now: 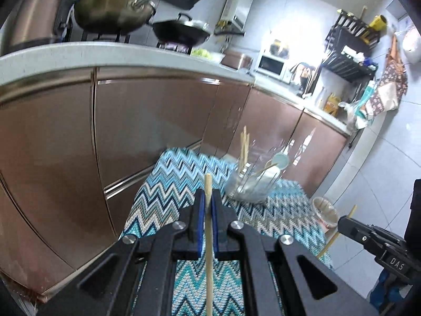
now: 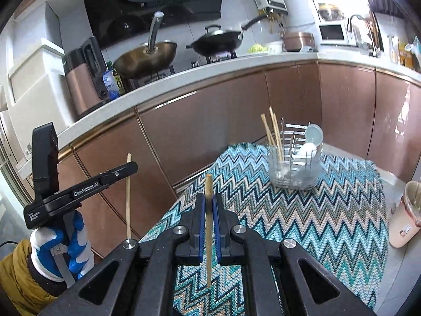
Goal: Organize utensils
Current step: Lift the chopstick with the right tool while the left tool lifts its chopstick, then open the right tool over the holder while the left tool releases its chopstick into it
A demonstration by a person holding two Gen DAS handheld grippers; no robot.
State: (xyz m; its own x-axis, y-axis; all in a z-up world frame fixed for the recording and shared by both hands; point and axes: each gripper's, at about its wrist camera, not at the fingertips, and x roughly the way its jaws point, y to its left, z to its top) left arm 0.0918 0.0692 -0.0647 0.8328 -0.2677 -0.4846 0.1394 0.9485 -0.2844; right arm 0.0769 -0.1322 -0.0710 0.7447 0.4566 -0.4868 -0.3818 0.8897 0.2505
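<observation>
Each gripper, left and right, clamps one chopstick, with the utensil holder ahead to their right.

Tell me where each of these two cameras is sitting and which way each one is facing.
Left wrist: rides the left gripper, shut on a wooden chopstick; faces the zigzag-patterned teal cloth, the clear utensil holder and copper-brown cabinets; the right gripper shows at right.
Right wrist: rides the right gripper, shut on a second wooden chopstick; same outlook; the left gripper and a blue-and-white gloved hand show at left.
Shared: cloth, holder, cabinets, stove pans.
</observation>
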